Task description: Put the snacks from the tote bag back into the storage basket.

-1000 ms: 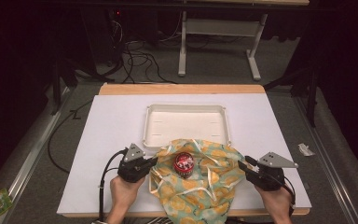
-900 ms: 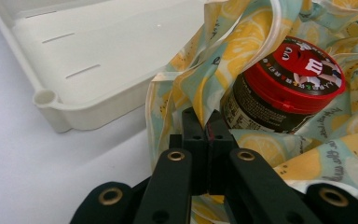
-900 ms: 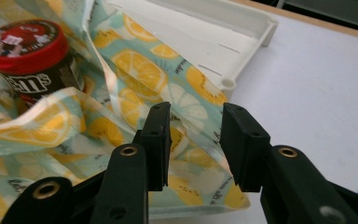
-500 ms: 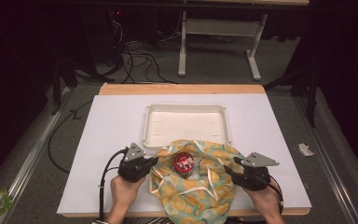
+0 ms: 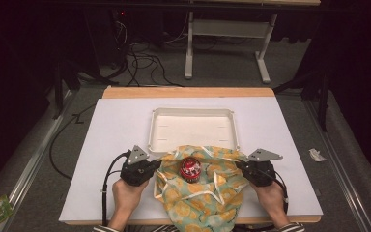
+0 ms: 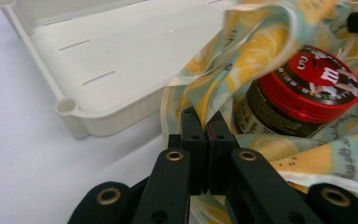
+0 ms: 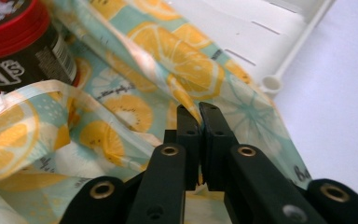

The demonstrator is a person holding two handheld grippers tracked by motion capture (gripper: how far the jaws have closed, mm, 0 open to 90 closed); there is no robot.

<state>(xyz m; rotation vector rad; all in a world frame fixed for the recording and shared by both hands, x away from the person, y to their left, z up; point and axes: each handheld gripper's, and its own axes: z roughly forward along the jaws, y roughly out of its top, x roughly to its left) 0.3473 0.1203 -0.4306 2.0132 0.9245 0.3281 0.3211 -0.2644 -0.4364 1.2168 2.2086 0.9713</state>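
A: Where is the cloth bag [image 5: 204, 186] with the lemon print?

B: On the white table [image 5: 116, 130], at its near edge, just in front of the empty white tray [image 5: 193, 126] and touching its near rim; a jar with a red lid [image 5: 191, 168] stands inside the bag's open mouth.

A: And the left tool [image 5: 150, 166]?

B: Jaws pressed together on the bag's left edge; in the left gripper view a fold of fabric [image 6: 205, 109] runs between them, the jar [image 6: 303, 93] just beyond.

A: The right tool [image 5: 244, 166]?

B: Its jaws have just been closing; they now pinch the bag's right edge [image 7: 191, 105], the fabric caught between the tips.
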